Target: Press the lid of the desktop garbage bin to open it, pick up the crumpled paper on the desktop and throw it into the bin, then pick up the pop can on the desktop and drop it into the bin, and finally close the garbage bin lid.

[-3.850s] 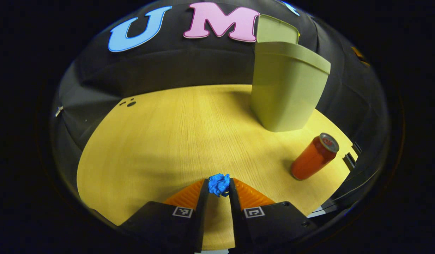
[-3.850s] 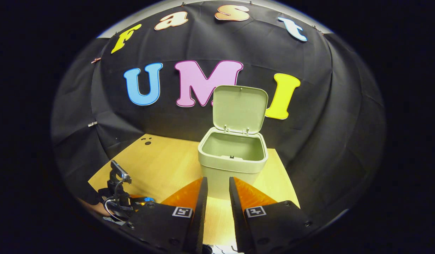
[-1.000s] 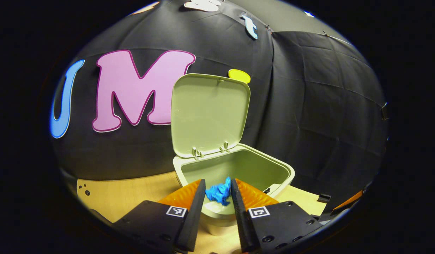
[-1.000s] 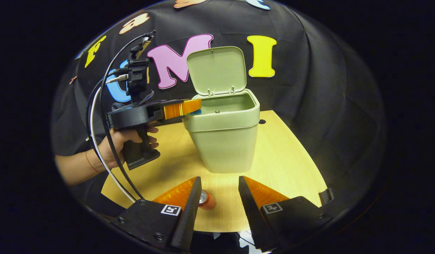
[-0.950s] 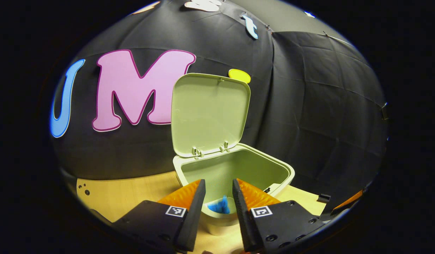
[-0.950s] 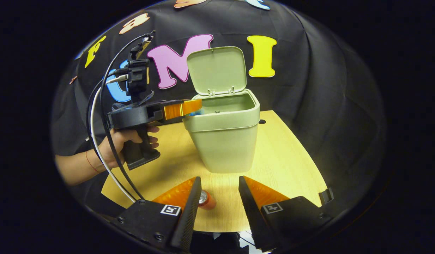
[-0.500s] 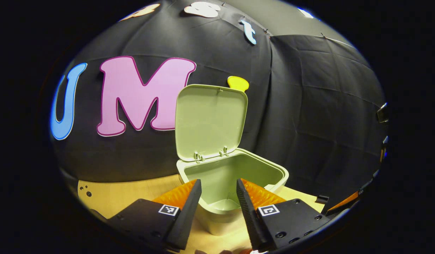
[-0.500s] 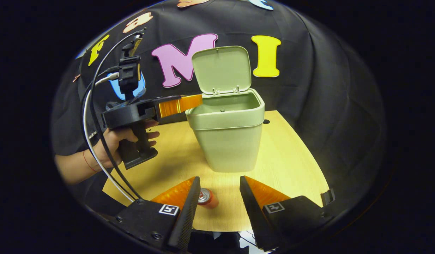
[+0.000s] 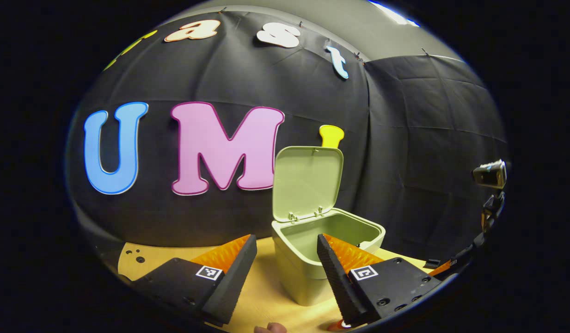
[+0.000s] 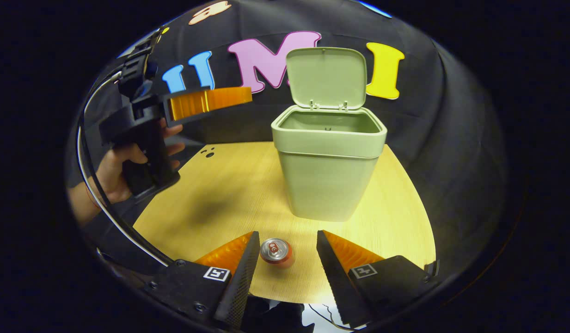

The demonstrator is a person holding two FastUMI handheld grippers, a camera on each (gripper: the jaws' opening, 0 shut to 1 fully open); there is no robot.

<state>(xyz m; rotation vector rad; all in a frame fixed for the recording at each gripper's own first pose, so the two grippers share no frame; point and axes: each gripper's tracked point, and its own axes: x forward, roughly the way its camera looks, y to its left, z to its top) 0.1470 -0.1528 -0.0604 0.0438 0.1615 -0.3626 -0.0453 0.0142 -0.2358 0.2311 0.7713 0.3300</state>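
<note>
Since a second ago the blue paper has left my left gripper and dropped into the bin; that gripper has since pulled back and up, so the bin looks smaller ahead of it. Its jaws now stand wide apart with nothing between them, aimed at the bin's near rim. In the right gripper view my left gripper hangs in the air to the left of the bin, held by my hand.

The bin stands upright on the desk with its lid tipped up and back. From either view I cannot see the paper inside; only bare inner walls show.

My right gripper hovers low over the near desk edge, jaws apart, with the pop can standing on the desk between the two fingers, touching neither.
</note>
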